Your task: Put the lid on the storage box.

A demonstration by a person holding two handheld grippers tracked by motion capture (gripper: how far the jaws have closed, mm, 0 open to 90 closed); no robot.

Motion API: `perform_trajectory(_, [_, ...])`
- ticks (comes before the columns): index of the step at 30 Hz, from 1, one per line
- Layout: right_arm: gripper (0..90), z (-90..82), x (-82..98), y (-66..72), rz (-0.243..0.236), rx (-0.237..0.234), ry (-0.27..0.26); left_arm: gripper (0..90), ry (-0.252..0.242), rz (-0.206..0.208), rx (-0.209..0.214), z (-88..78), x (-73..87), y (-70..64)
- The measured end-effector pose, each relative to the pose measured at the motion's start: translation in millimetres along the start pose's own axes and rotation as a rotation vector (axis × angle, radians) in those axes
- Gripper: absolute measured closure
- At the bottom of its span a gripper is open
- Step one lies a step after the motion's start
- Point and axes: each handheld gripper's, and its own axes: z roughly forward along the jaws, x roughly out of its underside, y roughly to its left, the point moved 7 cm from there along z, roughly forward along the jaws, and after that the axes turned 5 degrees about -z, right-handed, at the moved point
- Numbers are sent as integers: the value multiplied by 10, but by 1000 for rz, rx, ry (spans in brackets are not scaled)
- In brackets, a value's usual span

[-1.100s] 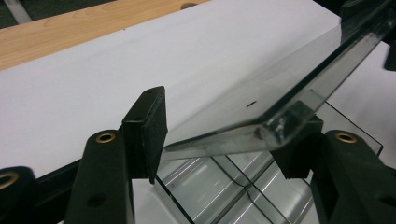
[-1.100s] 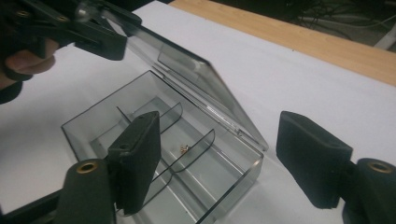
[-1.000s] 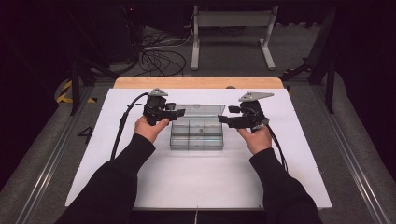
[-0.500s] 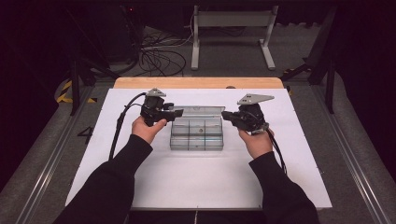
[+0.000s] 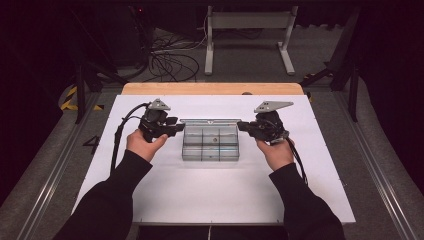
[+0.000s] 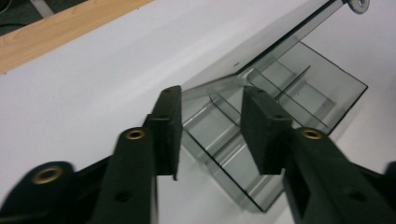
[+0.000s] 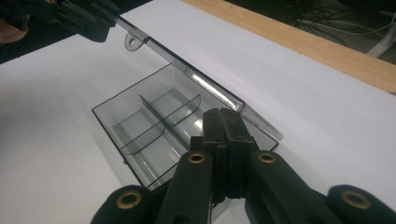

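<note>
right gripper (image 5: 245,126) sits at the right end of the clear compartment box (image 5: 210,145), its jaws pressed together with nothing visibly between the pads; in the right gripper view the closed tips (image 7: 227,135) rest right at the box's near wall, just under the end of the raised lid (image 7: 187,70). whether they actually touch the wall i cannot tell.

left gripper (image 5: 176,131) is at the opposite, left end of the box. its jaws stand partly apart and have just been closing, and in the left gripper view the left corner of the box and the lower edge of the lid (image 6: 261,51) lie in the gap, the pads (image 6: 170,126) not clearly pressing on either.

the box lies mid-mat on the white table (image 5: 165,200), long axis running left to right between the two tools, lid hinged along the far side and standing tilted open. each hand is equally near its own end, so the lid's swing about that far hinge line looks like what the coming move depends on.
</note>
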Motion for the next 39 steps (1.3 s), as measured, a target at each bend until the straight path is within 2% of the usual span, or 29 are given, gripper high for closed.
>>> perform_trajectory(2, [900,-2,12,25,-7,-10,7,698,19,-6,3,-40,49,-6])
perform_trajectory(5, [900,-2,39,71,-17,-20,18,834,44,5,51,-67,114,-64])
perform_trajectory(9, [900,-2,96,134,-27,-34,36,891,59,46,76,-62,170,-159])
perform_trajectory(16, [900,-9,236,203,-34,-52,68,894,80,61,112,8,264,-291])
perform_trajectory(22, [900,0,339,266,-51,-48,89,893,102,49,99,81,363,-278])
perform_trajectory(28, [900,18,420,329,-63,-59,121,893,141,67,92,92,454,-309])
perform_trajectory(34, [900,31,485,361,-71,-54,145,893,204,78,93,141,551,-323])
perform_trajectory(39, [900,34,540,366,-67,-58,162,892,264,102,81,152,611,-327])
